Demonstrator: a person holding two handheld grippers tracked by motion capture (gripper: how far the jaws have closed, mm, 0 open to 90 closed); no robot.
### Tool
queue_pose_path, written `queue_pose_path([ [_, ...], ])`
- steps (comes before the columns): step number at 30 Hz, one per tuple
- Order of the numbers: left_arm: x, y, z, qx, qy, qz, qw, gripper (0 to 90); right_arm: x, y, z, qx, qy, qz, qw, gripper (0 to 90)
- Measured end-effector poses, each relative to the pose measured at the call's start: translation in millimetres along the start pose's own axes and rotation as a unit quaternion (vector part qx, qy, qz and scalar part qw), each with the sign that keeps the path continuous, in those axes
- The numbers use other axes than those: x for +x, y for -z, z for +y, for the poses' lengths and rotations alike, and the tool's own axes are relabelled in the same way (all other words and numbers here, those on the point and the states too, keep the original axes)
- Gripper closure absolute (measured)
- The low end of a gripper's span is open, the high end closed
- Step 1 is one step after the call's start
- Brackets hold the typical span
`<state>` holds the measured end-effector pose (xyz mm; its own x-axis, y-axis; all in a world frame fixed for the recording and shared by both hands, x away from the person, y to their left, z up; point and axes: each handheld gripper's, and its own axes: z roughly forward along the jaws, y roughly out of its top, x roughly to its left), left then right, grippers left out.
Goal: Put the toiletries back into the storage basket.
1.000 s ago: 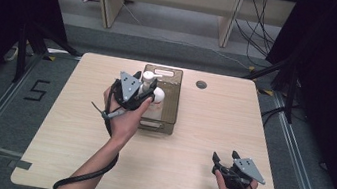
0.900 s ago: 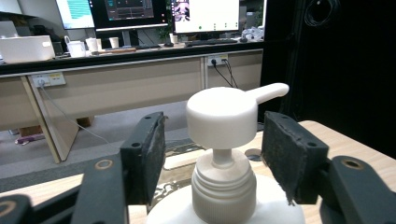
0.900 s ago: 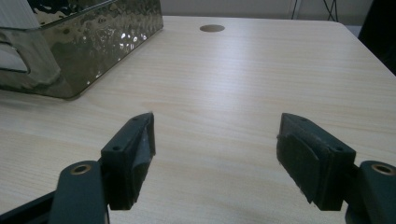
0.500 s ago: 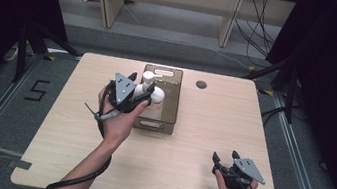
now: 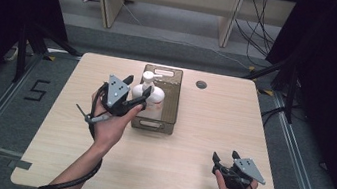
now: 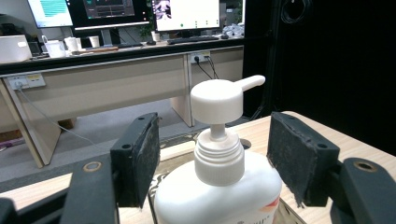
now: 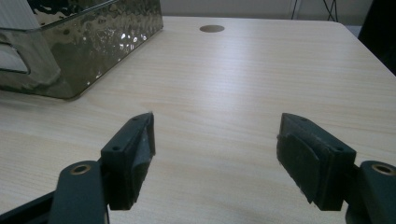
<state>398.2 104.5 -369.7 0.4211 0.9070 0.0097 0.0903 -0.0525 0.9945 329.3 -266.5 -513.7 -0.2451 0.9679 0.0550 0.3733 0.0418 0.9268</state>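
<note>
A white pump bottle (image 5: 152,97) stands upright in the clear smoked bin (image 5: 171,102) at the middle back of the table. My left gripper (image 5: 138,85) is at the bottle's left side and its jaws have just been opening. In the left gripper view the bottle's white neck (image 6: 219,161) stands between the two black pads (image 6: 144,161), with a gap on each side. My right gripper (image 5: 226,155) rests near the table's front right, open. Bare wood lies between its jaws in the right gripper view (image 7: 215,154).
A round cable hole (image 5: 201,85) sits in the tabletop right of the bin. The bin's wall (image 7: 84,46) lies ahead and to the left in the right gripper view. Wooden desk legs and cables stand beyond the table's far edge.
My left gripper's jaws have spread off the bottle and the hand has drawn a little to the left. The bottle stays upright in the bin. The right hand has not moved.
</note>
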Motion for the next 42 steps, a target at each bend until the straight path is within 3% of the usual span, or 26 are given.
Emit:
queue_pose_path([
  [5, 5.1, 5.6, -3.0, 0.004, 0.001, -0.019, 0.9998, 33.1, -0.3, 0.6, 0.1, 0.001, 0.001, -0.001, 1.0000, 28.8],
  [10, 12.4, 12.5, -6.6, 0.005, -0.010, -0.024, 0.9997, 32.8, -0.7, 1.0, 0.1, -0.002, 0.006, -0.007, 1.0000, 28.8],
  [12, 16.0, 15.9, -8.4, 0.005, -0.015, -0.025, 0.9996, 32.8, 1.9, 1.7, -0.5, 0.005, -0.015, -0.007, 0.9999, 28.8],
  [13, 17.3, 17.1, -9.2, 0.006, -0.016, -0.026, 0.9995, 32.7, 0.0, 1.0, -0.3, 0.001, -0.004, -0.004, 1.0000, 28.8],
  [14, 19.3, 18.8, -10.3, 0.008, -0.019, -0.026, 0.9995, 32.7, 3.3, 2.7, -0.2, 0.010, -0.025, -0.006, 0.9996, 28.8],
  [16, 23.0, 21.3, -12.6, 0.006, -0.022, -0.029, 0.9993, 32.6, 0.5, 0.7, -0.2, 0.000, -0.007, -0.003, 1.0000, 28.8],
  [17, 25.8, 21.7, -13.7, -0.002, -0.032, -0.033, 0.9989, 32.3, 0.5, 0.6, -0.2, 0.000, -0.006, -0.003, 1.0000, 28.9],
  [21, 33.7, 25.0, -21.8, -0.002, -0.034, -0.042, 0.9985, 32.1, 2.8, 1.1, -0.4, -0.001, -0.021, 0.001, 0.9998, 28.8],
  [26, 46.2, 32.7, -32.6, -0.004, -0.044, -0.036, 0.9983, 32.1, 0.6, 0.6, -0.2, 0.000, -0.006, -0.003, 1.0000, 28.8],
  [28, 50.8, 36.5, -39.4, 0.002, -0.035, -0.036, 0.9987, 32.1, 2.5, 1.4, -0.3, 0.004, -0.016, -0.004, 0.9999, 28.8],
  [29, 55.0, 38.5, -42.7, 0.001, -0.043, -0.030, 0.9986, 32.1, 3.3, 1.7, -0.3, 0.003, -0.024, -0.004, 0.9997, 28.8],
  [30, 56.7, 40.9, -47.5, 0.003, -0.029, -0.028, 0.9992, 32.2, 0.5, 0.6, -0.2, 0.000, -0.006, -0.003, 1.0000, 28.8],
  [34, 67.0, 49.8, -69.4, 0.009, -0.018, -0.014, 0.9997, 32.7, -0.7, -0.1, -0.2, 0.000, 0.008, -0.005, 1.0000, 28.8],
  [42, 84.8, 59.8, -111.0, 0.040, -0.009, 0.004, 0.9992, 32.9, -0.9, 0.4, -0.1, 0.000, 0.010, -0.004, 0.9999, 28.8],
])
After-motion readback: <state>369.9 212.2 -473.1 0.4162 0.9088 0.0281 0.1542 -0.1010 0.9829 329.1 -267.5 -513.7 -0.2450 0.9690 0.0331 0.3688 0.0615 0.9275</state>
